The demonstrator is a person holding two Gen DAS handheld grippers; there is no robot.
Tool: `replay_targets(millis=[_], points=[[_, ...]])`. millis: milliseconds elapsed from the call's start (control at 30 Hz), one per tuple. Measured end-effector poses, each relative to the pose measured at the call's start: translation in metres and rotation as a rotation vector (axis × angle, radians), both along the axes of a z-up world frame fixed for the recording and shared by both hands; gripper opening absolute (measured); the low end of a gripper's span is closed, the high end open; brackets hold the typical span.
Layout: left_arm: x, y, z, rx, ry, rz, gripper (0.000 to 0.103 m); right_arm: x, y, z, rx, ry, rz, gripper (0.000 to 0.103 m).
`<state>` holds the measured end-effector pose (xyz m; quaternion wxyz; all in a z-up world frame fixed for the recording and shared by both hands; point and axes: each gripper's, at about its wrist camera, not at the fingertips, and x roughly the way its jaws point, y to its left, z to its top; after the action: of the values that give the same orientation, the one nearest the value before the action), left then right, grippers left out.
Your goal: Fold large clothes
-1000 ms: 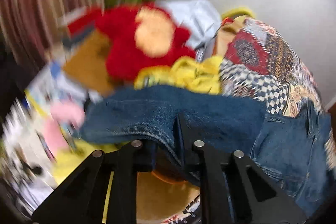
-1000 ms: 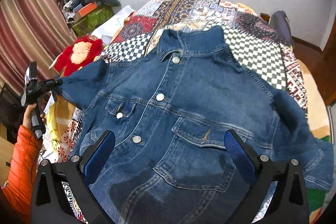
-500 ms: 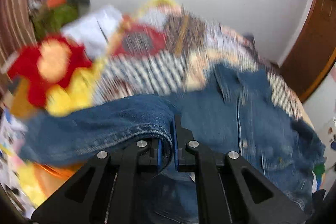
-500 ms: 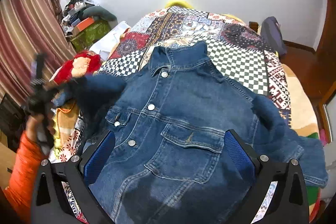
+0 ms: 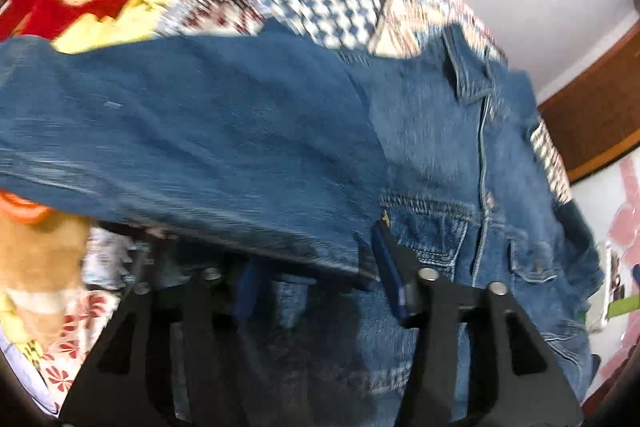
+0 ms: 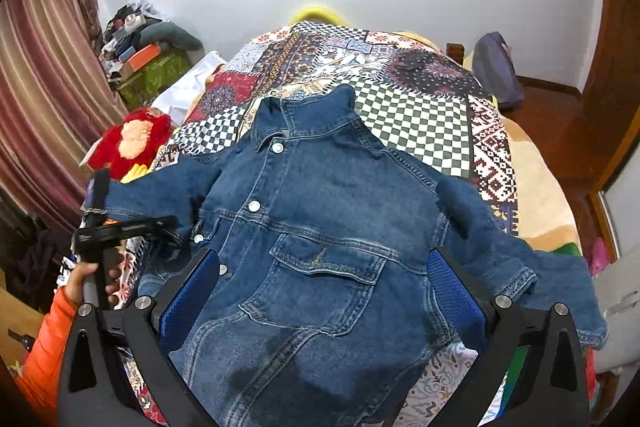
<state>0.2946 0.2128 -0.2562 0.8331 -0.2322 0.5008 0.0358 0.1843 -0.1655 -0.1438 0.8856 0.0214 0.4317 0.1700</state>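
Note:
A blue denim jacket (image 6: 320,227) lies front up, buttoned, on the patchwork bedspread (image 6: 420,107), collar toward the far wall. Its left sleeve (image 6: 160,195) is drawn in toward the chest. In the left wrist view that sleeve (image 5: 180,147) drapes across my left gripper (image 5: 316,259). The jaws are opening, and the cuff edge lies loose between them, the pads off it. From the right wrist view the left gripper (image 6: 168,223) hovers at the sleeve's cuff. My right gripper (image 6: 322,259) stands open above the jacket's lower front, holding nothing. The right sleeve (image 6: 520,267) lies spread out.
A red plush toy (image 6: 132,143) and yellow cloth sit at the bed's left edge. A person's hand (image 6: 86,277) in an orange sleeve (image 6: 44,359) holds the left gripper. Striped curtain (image 6: 44,87) and piled boxes (image 6: 148,55) stand at left, a backpack (image 6: 496,67) far right.
My left gripper carried the sleeve from the bed's left side in over the jacket, then its jaws parted off the cuff. The right gripper drew back a little, staying open.

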Motion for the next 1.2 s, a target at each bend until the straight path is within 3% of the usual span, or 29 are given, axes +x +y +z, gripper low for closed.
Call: replay_targets(millis=[167, 333, 433, 500, 567, 633, 667, 767, 800, 1000, 1067, 1100, 1133, 1200], points=[[-0.018, 0.045, 0.017, -0.007, -0.049, 0.122, 0.060, 0.000, 0.010, 0.002, 0.018, 0.000, 0.024, 0.103], [-0.013, 0.088, -0.001, -0.041, -0.020, 0.248, 0.060, -0.004, 0.021, 0.006, -0.008, -0.030, 0.050, 0.103], [-0.014, 0.100, -0.004, -0.099, -0.044, 0.279, 0.060, -0.006, 0.022, 0.006, -0.029, -0.039, 0.050, 0.103], [-0.013, 0.098, 0.003, -0.078, -0.070, 0.280, 0.059, -0.006, 0.019, 0.005, -0.021, -0.028, 0.046, 0.103], [-0.008, 0.090, 0.012, 0.002, -0.076, 0.267, 0.043, -0.003, 0.015, 0.002, -0.012, -0.014, 0.035, 0.103], [0.000, 0.079, 0.025, 0.119, -0.068, 0.229, 0.011, 0.000, 0.011, 0.000, -0.006, 0.003, 0.020, 0.103], [0.005, 0.071, 0.033, 0.168, -0.078, 0.201, 0.007, 0.002, 0.009, -0.001, 0.003, 0.011, 0.016, 0.103], [0.010, 0.053, 0.061, 0.250, -0.137, 0.150, 0.005, 0.006, 0.001, -0.001, 0.037, 0.025, 0.005, 0.103], [0.012, 0.048, 0.070, 0.258, -0.161, 0.134, 0.000, 0.006, -0.001, -0.001, 0.041, 0.025, 0.000, 0.103], [0.030, 0.003, 0.118, 0.249, -0.274, 0.025, 0.000, 0.007, -0.014, -0.002, 0.065, 0.029, -0.027, 0.103], [0.032, -0.008, 0.116, 0.221, -0.252, 0.017, 0.012, 0.006, -0.018, -0.003, 0.071, 0.029, -0.032, 0.103], [0.031, -0.010, 0.112, 0.209, -0.234, 0.024, 0.039, 0.005, -0.020, -0.004, 0.073, 0.029, -0.035, 0.103], [0.029, -0.011, 0.105, 0.191, -0.214, 0.042, 0.072, 0.004, -0.022, -0.004, 0.073, 0.029, -0.037, 0.103], [0.016, -0.003, 0.090, 0.145, -0.211, 0.118, 0.091, 0.003, -0.025, -0.005, 0.069, 0.031, -0.038, 0.103]])
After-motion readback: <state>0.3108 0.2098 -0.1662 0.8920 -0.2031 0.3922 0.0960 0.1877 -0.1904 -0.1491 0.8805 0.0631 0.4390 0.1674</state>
